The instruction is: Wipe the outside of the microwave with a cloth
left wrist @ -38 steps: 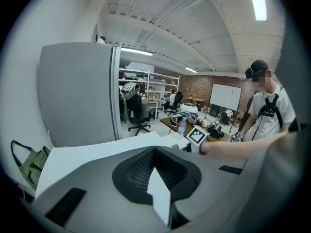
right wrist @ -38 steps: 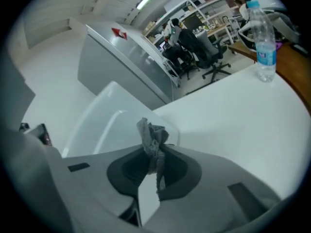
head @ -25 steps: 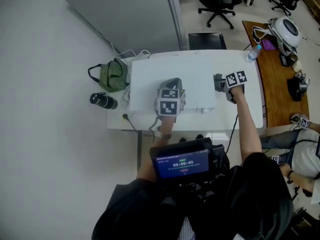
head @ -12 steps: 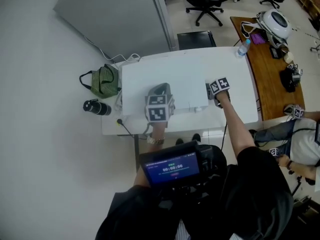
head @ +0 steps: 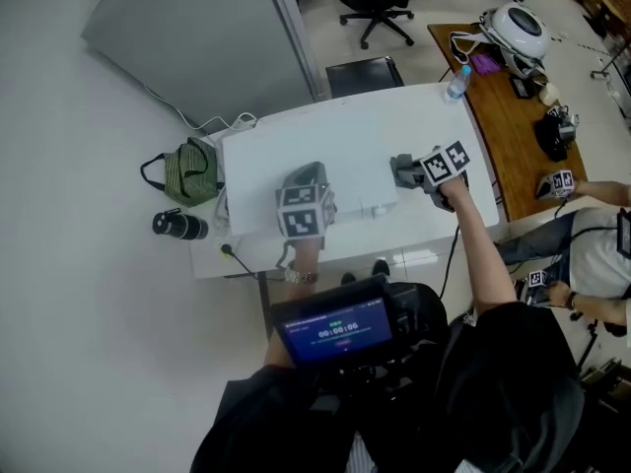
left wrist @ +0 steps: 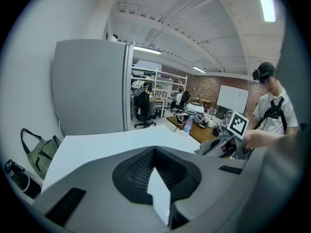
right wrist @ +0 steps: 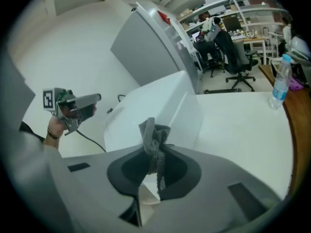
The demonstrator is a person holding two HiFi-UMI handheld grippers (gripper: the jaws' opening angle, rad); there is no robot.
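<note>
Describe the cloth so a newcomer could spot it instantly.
Find the white table, then the white microwave standing on it. Beside the microwave is the right gripper, and the cloth is the crumpled grey rag pinched upright between its jaws, the only soft, dark thing against the white surfaces around it.

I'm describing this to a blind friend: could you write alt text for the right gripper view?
The right tongs pinch a bunched grey cloth in front of a white microwave on a white table. At left a hand holds the left tongs, and a water bottle stands at far right.
</note>
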